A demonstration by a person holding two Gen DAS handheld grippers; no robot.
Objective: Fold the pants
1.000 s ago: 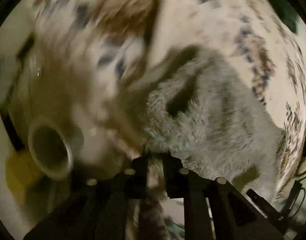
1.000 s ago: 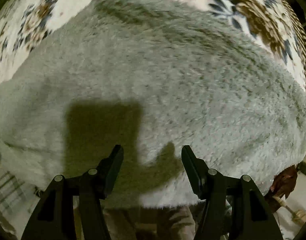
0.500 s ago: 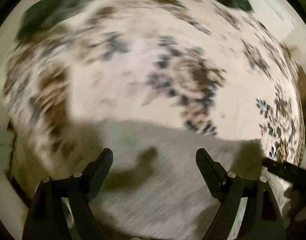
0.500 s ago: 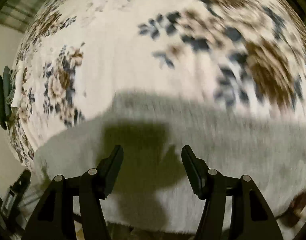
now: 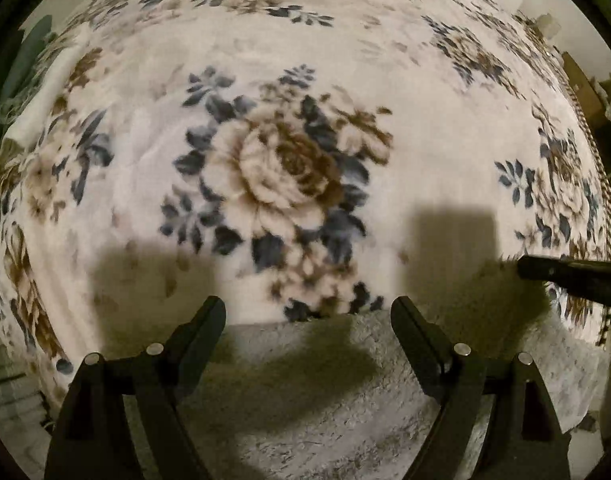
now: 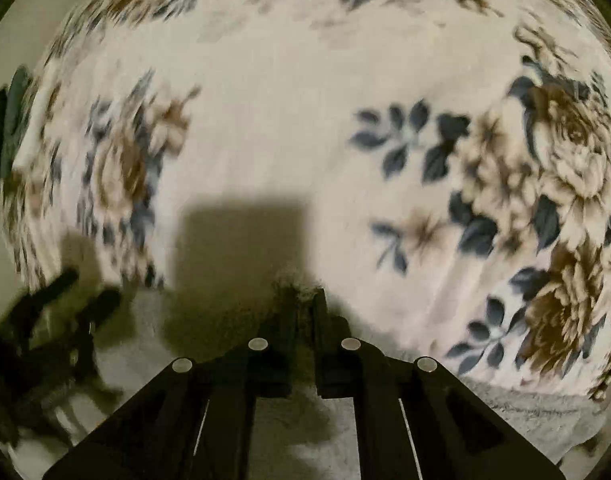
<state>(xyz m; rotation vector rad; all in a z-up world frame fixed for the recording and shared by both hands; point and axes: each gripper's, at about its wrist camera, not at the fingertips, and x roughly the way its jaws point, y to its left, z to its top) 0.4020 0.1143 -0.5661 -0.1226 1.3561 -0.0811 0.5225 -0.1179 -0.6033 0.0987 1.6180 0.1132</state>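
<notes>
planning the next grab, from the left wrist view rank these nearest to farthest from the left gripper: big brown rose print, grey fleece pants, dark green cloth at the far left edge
1. grey fleece pants: directly under the open left gripper, between its fingers.
2. big brown rose print: ahead, mid-blanket.
3. dark green cloth: far left edge, beyond the blanket.

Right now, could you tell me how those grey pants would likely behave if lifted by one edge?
The pants look thick and fuzzy, so they would probably droop limply. The right gripper pinches only their edge, so the rest likely drags across the flowered blanket rather than lifting flat.
</notes>
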